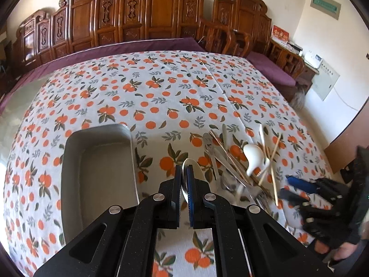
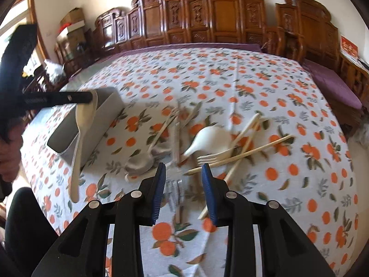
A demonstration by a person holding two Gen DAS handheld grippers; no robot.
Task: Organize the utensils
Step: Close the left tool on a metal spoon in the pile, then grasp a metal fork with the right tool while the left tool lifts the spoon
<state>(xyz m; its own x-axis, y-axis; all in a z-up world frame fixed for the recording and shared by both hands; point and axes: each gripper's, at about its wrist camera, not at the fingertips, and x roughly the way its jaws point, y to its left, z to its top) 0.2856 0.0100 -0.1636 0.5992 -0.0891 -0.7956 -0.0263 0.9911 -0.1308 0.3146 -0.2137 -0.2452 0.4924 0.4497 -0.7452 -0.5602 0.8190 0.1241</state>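
The left gripper [image 1: 183,173] is clamping a long pale spoon [image 2: 79,136]; in the right wrist view, at the left of the frame, the spoon is hanging handle-down from the closed jaws, in front of the grey tray [image 1: 96,173], probably because it is being carried there. In the left wrist view only the spoon's bowl is peeking out between the pads, and the handle is hiding under the gripper.

The right gripper [image 2: 183,173], lower centre of its own view, is standing partly open with nothing between its pads, waiting just short of the pile, I would say for the next pick.

The remaining utensils are lying crossed on the table [image 1: 161,87] with the orange-print cloth: a white spoon [image 2: 208,138], a fork [image 2: 208,159], chopsticks [image 2: 251,151] and metal spoons [image 2: 140,161]. Motion blur is smearing the pile, so the count is unclear; the tray's inside looks bare in the left wrist view, though the gripper is covering its near corner.
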